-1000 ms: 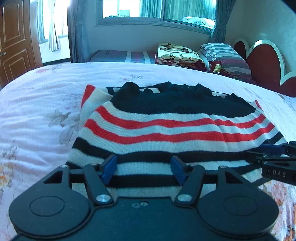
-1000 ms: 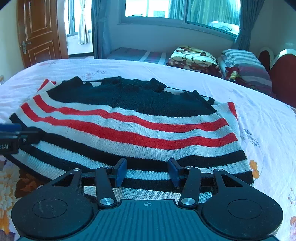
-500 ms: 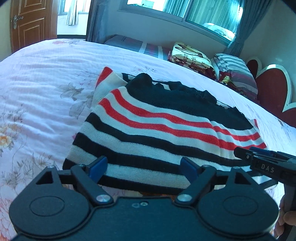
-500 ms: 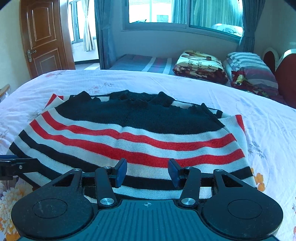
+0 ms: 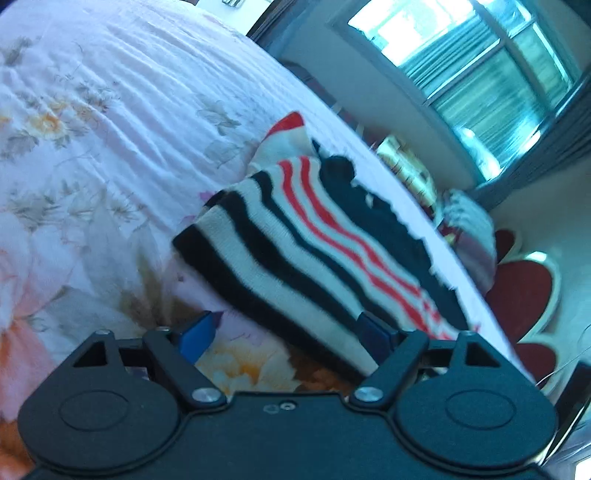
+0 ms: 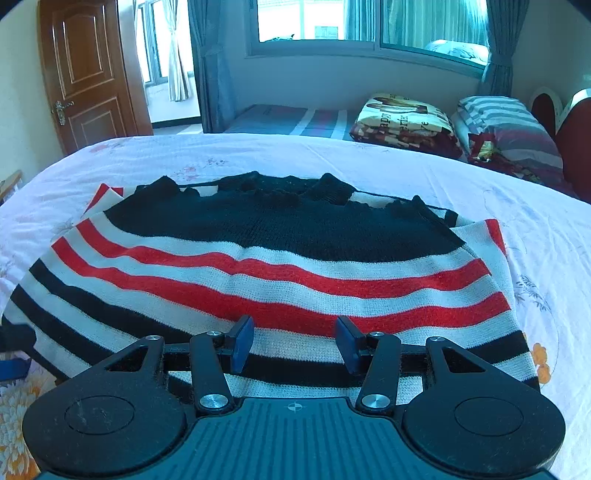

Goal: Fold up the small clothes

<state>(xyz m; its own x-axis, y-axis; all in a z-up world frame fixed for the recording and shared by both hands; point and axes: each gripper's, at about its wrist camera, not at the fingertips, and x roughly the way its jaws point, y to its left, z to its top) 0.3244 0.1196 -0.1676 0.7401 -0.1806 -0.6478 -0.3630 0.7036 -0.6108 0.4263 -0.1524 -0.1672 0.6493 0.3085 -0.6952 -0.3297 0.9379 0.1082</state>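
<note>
A small knitted sweater (image 6: 280, 266) with black, white and red stripes and a black top part lies folded flat on the bed. In the left wrist view the sweater (image 5: 314, 243) shows tilted and blurred. My left gripper (image 5: 288, 332) is open wide and empty, at the sweater's near left corner, just off the cloth. My right gripper (image 6: 293, 343) is open and empty, just above the sweater's near hem. A bit of the left gripper (image 6: 14, 350) shows at the left edge of the right wrist view.
The bed (image 6: 480, 177) has a pale floral sheet. Folded blankets and pillows (image 6: 406, 122) lie at its far right by a red headboard (image 6: 569, 129). A wooden door (image 6: 88, 70) and a window (image 6: 369, 22) are behind.
My left gripper has swung left and rolled, so its view is tilted and blurred, and its jaws have opened wider. My right gripper has lifted and drawn back a little, still open.
</note>
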